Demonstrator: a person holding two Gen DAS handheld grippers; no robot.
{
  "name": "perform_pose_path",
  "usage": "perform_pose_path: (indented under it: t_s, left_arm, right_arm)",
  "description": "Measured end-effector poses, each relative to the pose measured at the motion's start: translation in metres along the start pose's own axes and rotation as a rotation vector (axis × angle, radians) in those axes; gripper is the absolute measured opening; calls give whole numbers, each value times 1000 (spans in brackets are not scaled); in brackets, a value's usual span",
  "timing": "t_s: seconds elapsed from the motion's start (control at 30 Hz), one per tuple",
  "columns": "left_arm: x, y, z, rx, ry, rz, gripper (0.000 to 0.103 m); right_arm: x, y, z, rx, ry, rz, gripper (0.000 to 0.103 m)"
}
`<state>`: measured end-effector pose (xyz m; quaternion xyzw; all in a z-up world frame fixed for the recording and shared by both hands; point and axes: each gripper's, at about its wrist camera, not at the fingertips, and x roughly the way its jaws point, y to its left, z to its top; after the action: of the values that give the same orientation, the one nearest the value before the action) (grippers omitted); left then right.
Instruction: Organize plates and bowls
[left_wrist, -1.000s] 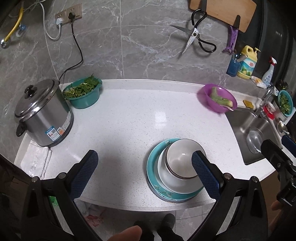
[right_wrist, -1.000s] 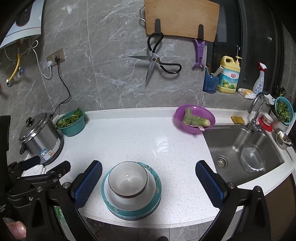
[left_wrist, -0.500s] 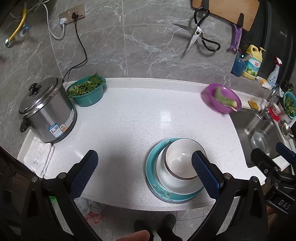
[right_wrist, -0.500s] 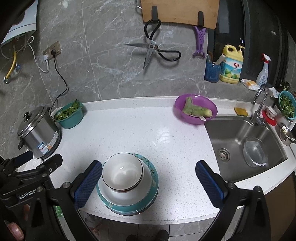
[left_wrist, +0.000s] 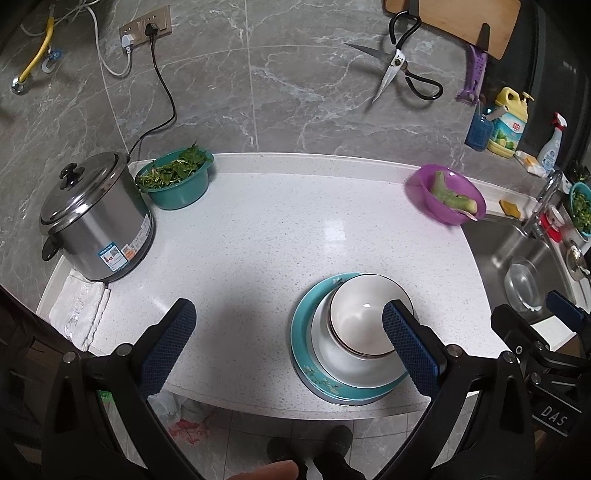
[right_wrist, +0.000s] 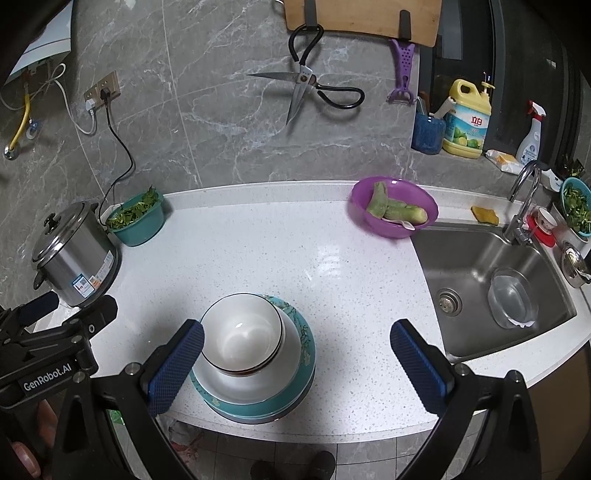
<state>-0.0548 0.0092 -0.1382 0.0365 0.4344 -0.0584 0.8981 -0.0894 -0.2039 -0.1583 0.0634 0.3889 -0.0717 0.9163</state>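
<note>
A stack stands near the front edge of the white counter (left_wrist: 258, 229): a teal plate (left_wrist: 306, 363) (right_wrist: 304, 354) at the bottom, a white plate (left_wrist: 325, 350) (right_wrist: 288, 373) on it, and white bowls with a dark rim (left_wrist: 360, 317) (right_wrist: 242, 334) on top. My left gripper (left_wrist: 288, 349) is open and empty, held above and in front of the counter edge, left of the stack. My right gripper (right_wrist: 301, 363) is open and empty, above and in front of the stack.
A steel rice cooker (left_wrist: 92, 218) and a teal basin of greens (left_wrist: 173, 177) stand at the back left. A purple bowl of vegetables (left_wrist: 445, 194) sits by the sink (right_wrist: 491, 280). Scissors (right_wrist: 314, 86) and a cutting board (right_wrist: 362, 14) hang on the wall.
Both grippers have drawn back and up from the counter, so the stack sits a little farther off in both views. The stack has not moved.
</note>
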Motion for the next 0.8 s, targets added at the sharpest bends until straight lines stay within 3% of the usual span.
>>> perform_pose_path:
  t_s: [0.8]
  left_arm:
    - [0,-4,-3,15,-2,3,103]
  right_arm:
    - [8,-4,5,-3,32,-16,103]
